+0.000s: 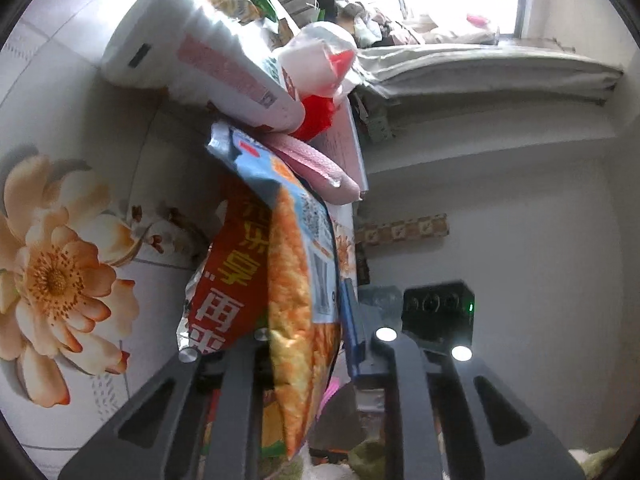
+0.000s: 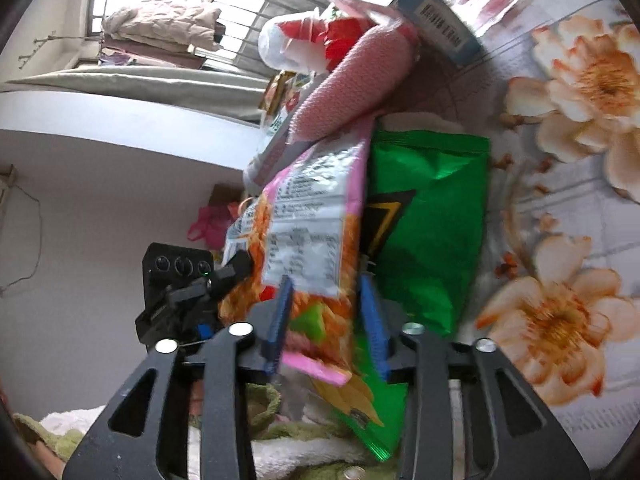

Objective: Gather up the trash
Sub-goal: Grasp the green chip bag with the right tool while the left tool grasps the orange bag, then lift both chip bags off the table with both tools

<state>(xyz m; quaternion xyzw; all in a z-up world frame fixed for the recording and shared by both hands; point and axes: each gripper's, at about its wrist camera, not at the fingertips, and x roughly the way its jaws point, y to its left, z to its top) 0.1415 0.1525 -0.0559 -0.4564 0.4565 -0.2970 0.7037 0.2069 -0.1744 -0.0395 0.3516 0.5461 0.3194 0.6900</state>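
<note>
In the left wrist view an orange and blue snack bag [image 1: 298, 280] stands between my left gripper's [image 1: 306, 344] fingers, beside a red snack bag [image 1: 230, 280]. The jaws are apart; a blue pad [image 1: 352, 332] sits right of the bag. In the right wrist view my right gripper [image 2: 326, 320] is open around a pink and orange snack bag [image 2: 308, 240], blue pads [image 2: 280, 316] on both sides. A green snack bag [image 2: 428, 220] lies right of it on the flowered tablecloth [image 2: 560, 200]. The left gripper shows there as a black body [image 2: 180, 292] touching the pink bag's left edge.
A pink cloth roll [image 2: 352, 80], a white and red plastic bag [image 2: 296, 40], a white pack [image 1: 192, 52] and a blue box [image 2: 436, 16] crowd the table's far end. A bed and window lie beyond. Green-white towels [image 2: 300, 444] sit below the grippers.
</note>
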